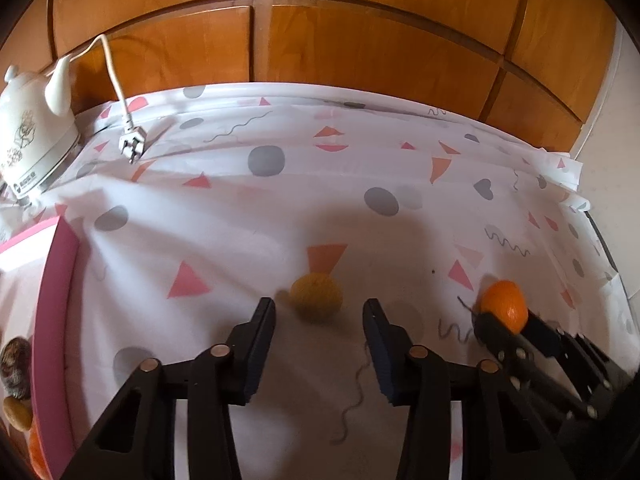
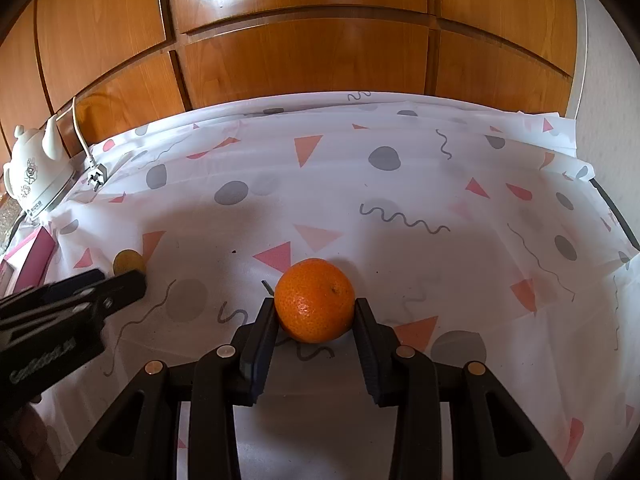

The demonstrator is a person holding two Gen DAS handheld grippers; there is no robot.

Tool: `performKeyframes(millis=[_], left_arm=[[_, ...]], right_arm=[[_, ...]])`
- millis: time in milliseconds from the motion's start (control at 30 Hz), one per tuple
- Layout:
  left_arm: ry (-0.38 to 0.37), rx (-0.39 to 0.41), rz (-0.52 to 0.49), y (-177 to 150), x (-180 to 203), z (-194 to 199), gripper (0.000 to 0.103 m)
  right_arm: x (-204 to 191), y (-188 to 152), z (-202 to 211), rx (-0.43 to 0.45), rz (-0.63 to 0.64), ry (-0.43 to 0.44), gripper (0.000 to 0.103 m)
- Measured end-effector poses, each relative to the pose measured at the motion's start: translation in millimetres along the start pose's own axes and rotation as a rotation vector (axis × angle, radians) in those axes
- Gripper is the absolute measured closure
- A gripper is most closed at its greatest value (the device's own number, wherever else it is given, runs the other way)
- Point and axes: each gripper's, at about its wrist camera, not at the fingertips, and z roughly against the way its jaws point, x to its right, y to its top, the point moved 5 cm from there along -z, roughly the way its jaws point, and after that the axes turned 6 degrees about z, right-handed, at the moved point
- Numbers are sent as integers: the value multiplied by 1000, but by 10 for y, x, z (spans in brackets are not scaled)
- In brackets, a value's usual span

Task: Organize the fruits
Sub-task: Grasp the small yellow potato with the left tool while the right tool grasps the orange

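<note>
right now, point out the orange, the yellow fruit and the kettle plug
orange (image 2: 315, 300), right wrist view, middle of its peel between the right gripper's fingers
yellow fruit (image 1: 316, 294), left wrist view, centre of its front face
kettle plug (image 1: 132, 145), left wrist view, on the white plug body

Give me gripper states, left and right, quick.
Left gripper: open, nothing held; the yellow fruit lies just past its tips.
Right gripper: shut on the orange.
</note>
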Motion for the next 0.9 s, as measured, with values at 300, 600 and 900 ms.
performKeyframes(millis=[300, 600, 900], left_arm=[[18, 32, 34, 16, -45, -48, 76], [29, 51, 13, -100, -52, 141, 76], [52, 49, 19, -270, -113, 160, 76]], right_arm=[[-28, 7, -4, -2, 17, -17, 65], [-26, 1, -17, -7, 22, -22, 65], [-41, -1, -33, -15, 35, -33, 64]])
